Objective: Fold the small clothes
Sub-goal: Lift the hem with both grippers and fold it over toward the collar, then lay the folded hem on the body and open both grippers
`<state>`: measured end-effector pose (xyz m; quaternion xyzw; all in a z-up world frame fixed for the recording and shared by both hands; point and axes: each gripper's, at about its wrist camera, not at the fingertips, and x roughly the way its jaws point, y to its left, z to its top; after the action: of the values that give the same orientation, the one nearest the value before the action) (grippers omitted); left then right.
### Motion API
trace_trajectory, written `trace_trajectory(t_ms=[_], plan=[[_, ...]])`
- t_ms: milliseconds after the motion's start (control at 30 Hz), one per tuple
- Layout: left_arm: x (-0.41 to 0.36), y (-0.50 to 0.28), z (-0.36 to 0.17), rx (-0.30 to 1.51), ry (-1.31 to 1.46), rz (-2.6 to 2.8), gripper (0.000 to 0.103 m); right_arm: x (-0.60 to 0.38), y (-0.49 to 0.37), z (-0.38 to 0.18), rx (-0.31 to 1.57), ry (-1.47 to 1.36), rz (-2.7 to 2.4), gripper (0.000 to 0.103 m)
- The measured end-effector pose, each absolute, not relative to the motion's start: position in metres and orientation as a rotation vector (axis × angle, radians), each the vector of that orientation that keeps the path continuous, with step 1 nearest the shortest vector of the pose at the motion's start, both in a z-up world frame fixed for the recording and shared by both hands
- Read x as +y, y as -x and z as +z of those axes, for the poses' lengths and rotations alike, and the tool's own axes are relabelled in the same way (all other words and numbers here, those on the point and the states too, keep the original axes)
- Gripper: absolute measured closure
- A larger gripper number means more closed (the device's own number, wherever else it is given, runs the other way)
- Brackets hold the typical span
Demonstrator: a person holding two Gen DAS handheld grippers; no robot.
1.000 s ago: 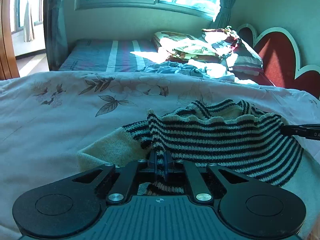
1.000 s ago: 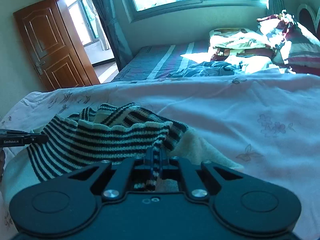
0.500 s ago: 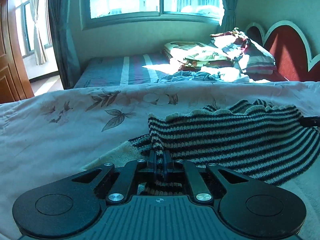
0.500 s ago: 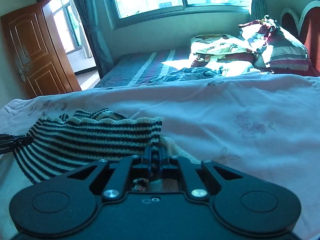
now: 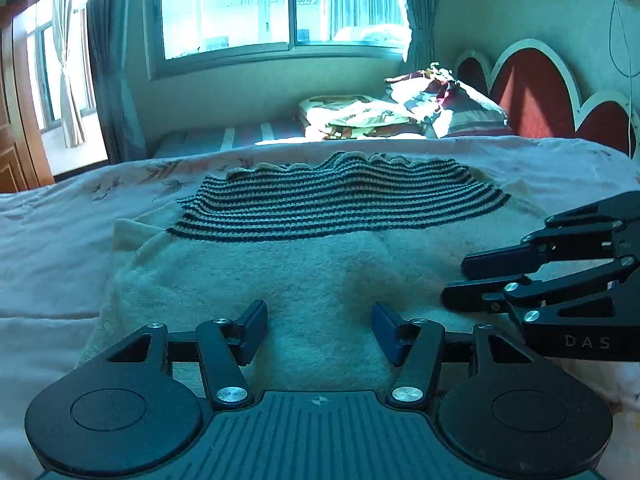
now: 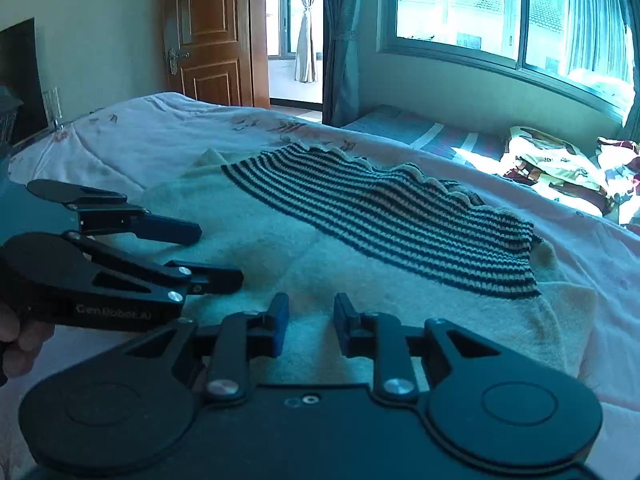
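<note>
A small cream fleece garment (image 5: 312, 272) lies flat on the bed, and its dark-striped knit part (image 5: 340, 208) is folded over the far half. My left gripper (image 5: 320, 332) hovers at the near cream edge. Its jaws are opening and nothing is pinched between them. My right gripper (image 5: 454, 282) comes in from the right, close beside it. In the right wrist view the right gripper (image 6: 310, 322) is also opening, and only the cream cloth (image 6: 280, 248) lies beyond its fingers. The striped part (image 6: 392, 224) lies further out, and the left gripper (image 6: 218, 256) is at the left.
The garment rests on a pale floral bedsheet (image 5: 60, 240). A second bed (image 5: 224, 140) behind it carries piled clothes and pillows (image 5: 400, 112), with a red headboard (image 5: 532, 96) at the right. A wooden door (image 6: 208, 32) stands beyond the bed. A hand (image 6: 16, 340) holds the left gripper.
Both grippers let go of the striped hem and drew back to the near edge with their jaws opened. The striped part now lies flat over the cream cloth.
</note>
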<state>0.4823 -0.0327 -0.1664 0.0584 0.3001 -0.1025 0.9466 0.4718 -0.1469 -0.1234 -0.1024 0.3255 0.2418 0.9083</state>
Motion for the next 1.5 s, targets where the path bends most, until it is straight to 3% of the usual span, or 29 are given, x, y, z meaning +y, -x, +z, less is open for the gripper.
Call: trace_trajectory(t_ms=[267, 467, 600, 933, 1167, 1400, 1500], plan=[[0.054, -0.473, -0.162, 0.671, -0.003, -0.128, 0.04, -0.225, -0.466, -0.119, 0.723, 0.155, 0.215, 0.074], [0.019, -0.472, -0.143, 0.628, -0.02, -0.131, 0.04, -0.183, -0.444, -0.094, 0.634, 0.123, 0.295, 0.073], [-0.012, -0.471, -0.147, 0.645, -0.069, -0.164, 0.04, -0.154, -0.442, -0.105, 0.676, 0.114, 0.33, 0.072], [-0.008, -0.47, -0.154, 0.673, -0.1, -0.148, 0.04, -0.201, -0.436, -0.112, 0.703, 0.066, 0.229, 0.072], [-0.028, -0.529, -0.131, 0.637, -0.105, -0.16, 0.04, -0.183, -0.491, -0.097, 0.647, 0.035, 0.254, 0.071], [-0.018, -0.585, -0.158, 0.737, -0.102, -0.124, 0.04, -0.173, -0.535, -0.124, 0.707, 0.139, 0.244, 0.072], [0.008, -0.579, -0.164, 0.718, -0.084, -0.102, 0.033, -0.217, -0.533, -0.13, 0.703, 0.083, 0.187, 0.073]])
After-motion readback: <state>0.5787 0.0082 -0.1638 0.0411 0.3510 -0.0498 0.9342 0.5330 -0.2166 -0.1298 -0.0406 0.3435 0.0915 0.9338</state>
